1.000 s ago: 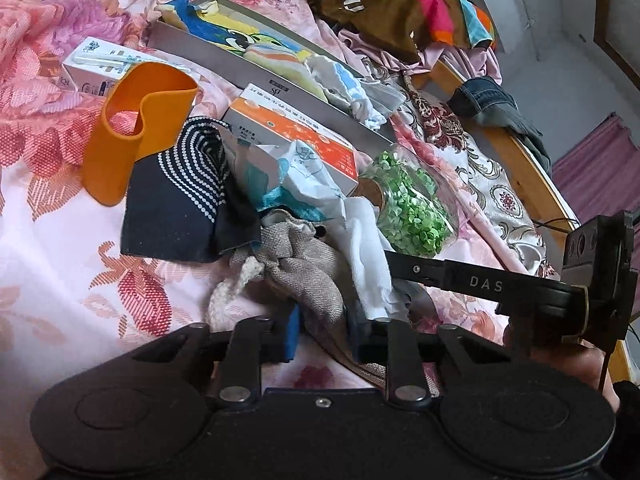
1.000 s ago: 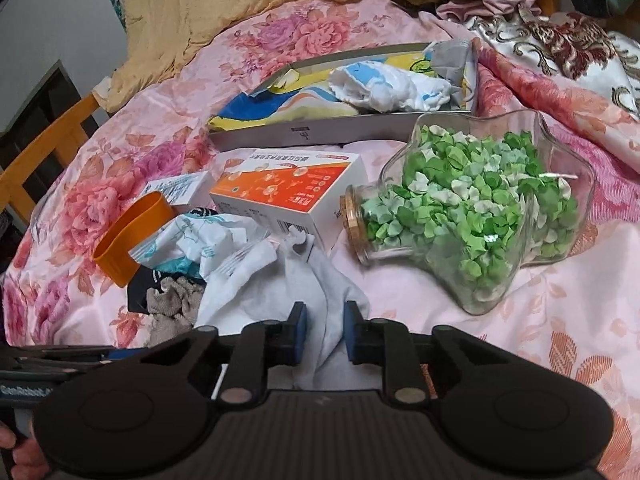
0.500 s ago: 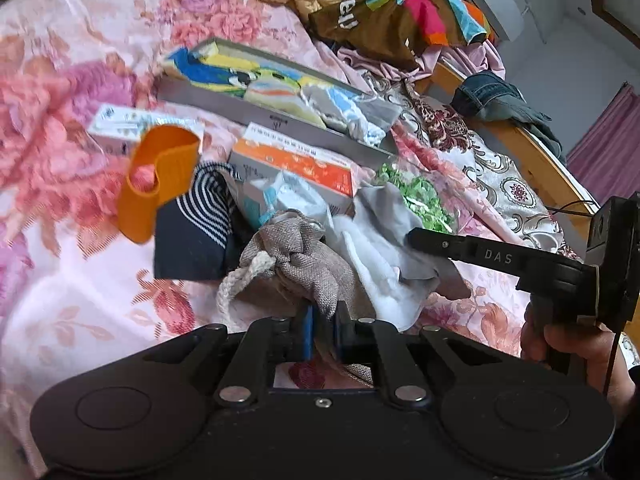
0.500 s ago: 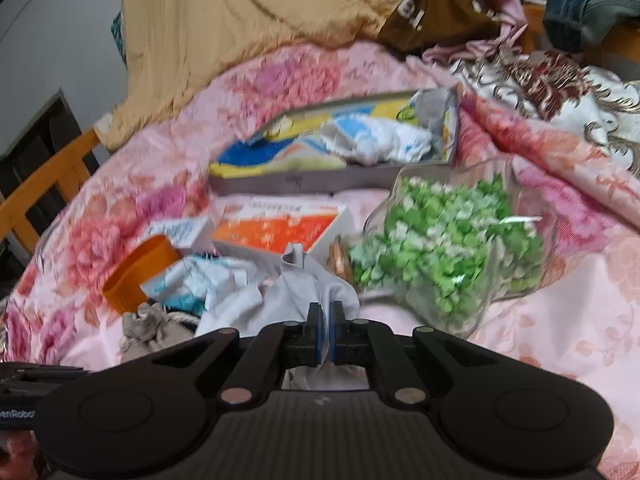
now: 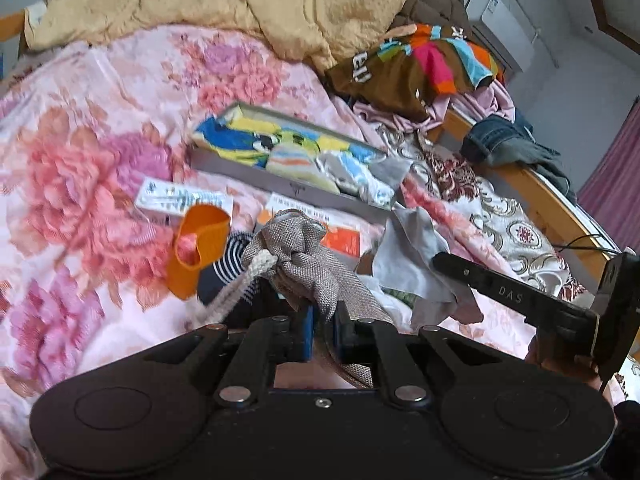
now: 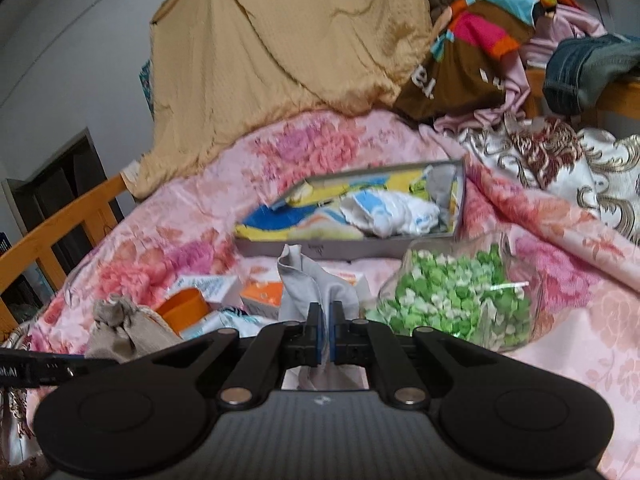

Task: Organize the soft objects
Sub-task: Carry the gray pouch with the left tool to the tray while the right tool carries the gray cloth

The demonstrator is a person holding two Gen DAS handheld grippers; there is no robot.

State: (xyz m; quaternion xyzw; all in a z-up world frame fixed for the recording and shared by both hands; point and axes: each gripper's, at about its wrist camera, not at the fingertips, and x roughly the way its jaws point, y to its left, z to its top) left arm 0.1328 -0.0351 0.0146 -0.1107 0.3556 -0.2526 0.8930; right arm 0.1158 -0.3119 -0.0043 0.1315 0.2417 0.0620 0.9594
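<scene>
Both wrist views low over bed, facing headboard; share grey tray (image 5: 288,188) (image 6: 344,249).

A bed covered by a pink floral quilt (image 5: 100,168). A clear glass jar of green and white paper stars (image 6: 460,300) lies on its side. Beside it sits an orange-and-white cardboard box (image 6: 260,300). An orange plastic cup (image 5: 196,248) lies tipped, touching a white rectangular carton (image 5: 180,200). A mustard yellow blanket (image 6: 280,48) is heaped behind. A wooden bed rail (image 6: 52,224) edges the left.
</scene>
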